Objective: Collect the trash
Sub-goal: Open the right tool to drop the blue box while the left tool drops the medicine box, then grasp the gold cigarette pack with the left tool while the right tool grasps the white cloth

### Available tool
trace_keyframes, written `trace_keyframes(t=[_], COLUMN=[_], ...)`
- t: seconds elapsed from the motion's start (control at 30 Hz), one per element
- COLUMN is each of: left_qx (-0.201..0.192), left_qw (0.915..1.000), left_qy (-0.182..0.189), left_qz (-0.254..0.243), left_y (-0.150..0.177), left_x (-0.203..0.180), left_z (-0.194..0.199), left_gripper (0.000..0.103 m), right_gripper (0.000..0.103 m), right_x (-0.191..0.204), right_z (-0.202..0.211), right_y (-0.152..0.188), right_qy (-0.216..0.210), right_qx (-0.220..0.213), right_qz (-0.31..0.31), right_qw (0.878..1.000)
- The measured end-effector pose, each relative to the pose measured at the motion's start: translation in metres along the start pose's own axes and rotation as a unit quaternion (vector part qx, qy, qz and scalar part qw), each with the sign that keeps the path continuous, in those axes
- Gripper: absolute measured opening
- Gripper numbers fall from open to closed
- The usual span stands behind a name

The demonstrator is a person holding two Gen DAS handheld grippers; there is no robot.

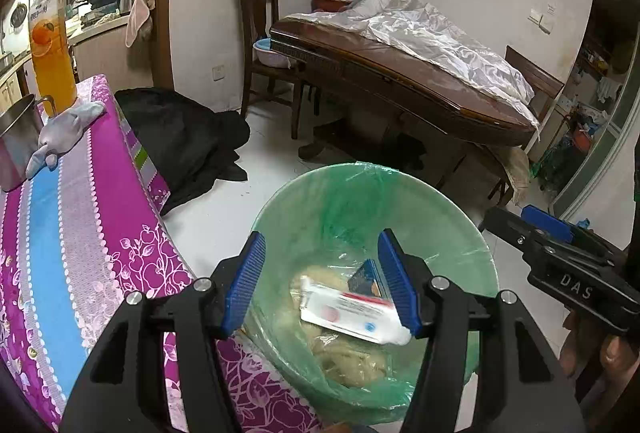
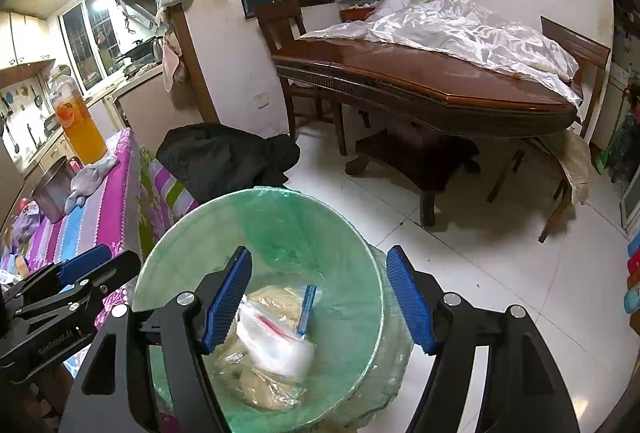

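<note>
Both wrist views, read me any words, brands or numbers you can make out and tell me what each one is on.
"DAS": white letters on the black body of the right hand-held gripper.
Left hand-held gripper: embossed lettering on its body, too faint to read.
Orange drink bottle: label print too small to read.
White packet in the green-lined trash bin: red and blue print, blurred, unreadable.
Nothing else is readable.

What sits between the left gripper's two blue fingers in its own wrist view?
Between the left gripper fingers lies the green-lined trash bin, open, with a white wrapper on beige scraps. Nothing is gripped, as the left wrist view shows.
</note>
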State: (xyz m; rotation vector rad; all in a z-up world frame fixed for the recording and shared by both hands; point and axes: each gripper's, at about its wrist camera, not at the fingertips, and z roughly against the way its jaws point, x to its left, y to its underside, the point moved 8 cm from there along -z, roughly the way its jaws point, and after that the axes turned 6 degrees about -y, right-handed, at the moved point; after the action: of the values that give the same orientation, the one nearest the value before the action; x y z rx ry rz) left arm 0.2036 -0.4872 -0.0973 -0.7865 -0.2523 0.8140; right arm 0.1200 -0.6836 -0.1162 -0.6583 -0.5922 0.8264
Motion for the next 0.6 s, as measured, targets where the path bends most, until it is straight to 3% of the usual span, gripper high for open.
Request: trace_keyframes(t=[0.3, 0.6], left_qx=[-0.011, -0.032], left_qw=[0.9999, 0.9985], left_qy=[-0.004, -0.041], left_qz=[-0.006, 0.017], left_y=[0.003, 0.019], left_x=[0.003, 0.056], left_z=[0.016, 0.054], left_gripper=[0.056, 0.056], right_gripper=[0.070, 0.071], right_x=[0.013, 0.074], right_z=[0.022, 0.060], right_y=[0.001, 0.004], right_qy=[-0.009, -0.059], right_qx=[-0.019, -0.064], right_qz=[0.010, 0.056], right_qw=[1.000, 0.995])
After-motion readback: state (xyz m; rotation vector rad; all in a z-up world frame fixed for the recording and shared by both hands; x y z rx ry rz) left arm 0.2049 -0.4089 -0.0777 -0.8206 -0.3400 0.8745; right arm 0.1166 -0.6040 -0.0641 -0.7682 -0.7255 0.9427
